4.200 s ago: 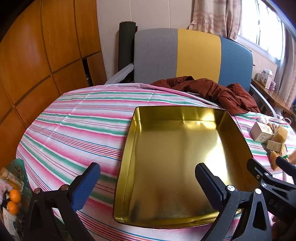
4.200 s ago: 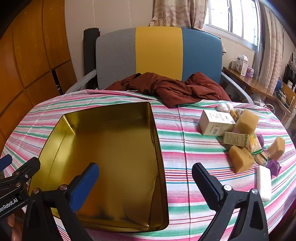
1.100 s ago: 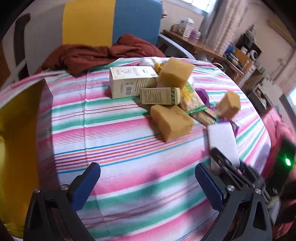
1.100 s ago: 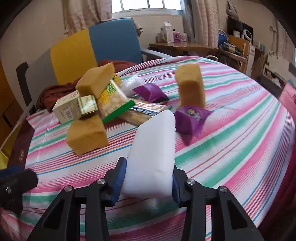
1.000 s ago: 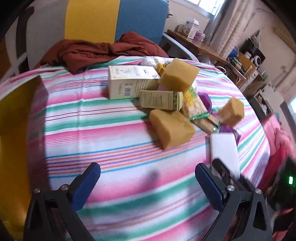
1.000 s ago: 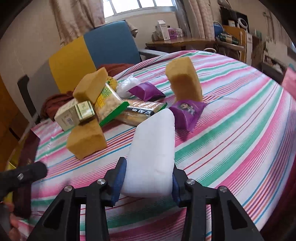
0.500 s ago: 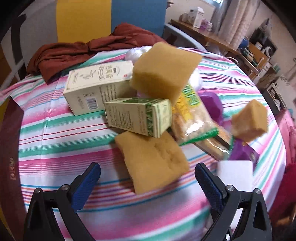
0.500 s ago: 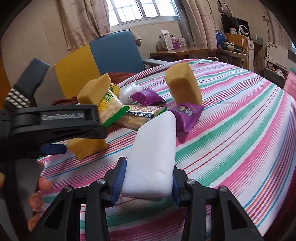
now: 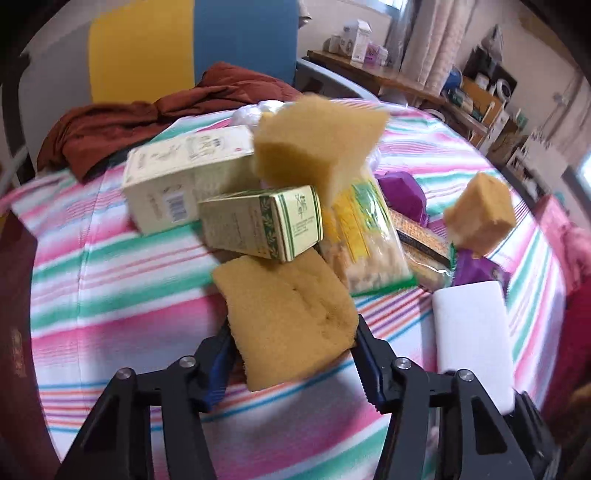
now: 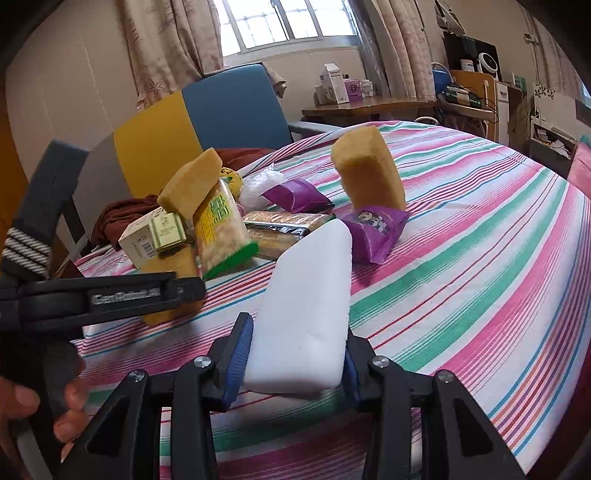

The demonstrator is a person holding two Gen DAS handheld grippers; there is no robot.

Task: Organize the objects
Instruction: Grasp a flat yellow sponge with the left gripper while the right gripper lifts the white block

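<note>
Yellow sponge (image 9: 288, 317) sits pinched in the just-closing left gripper (image 9: 291, 354); right gripper (image 10: 295, 354) clamps a white block (image 10: 306, 314) over striped tablecloth (image 10: 480, 258).

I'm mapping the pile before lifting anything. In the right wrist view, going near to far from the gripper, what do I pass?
White foam block → purple snack packet → upright yellow sponge → wooden side table → window.
</note>
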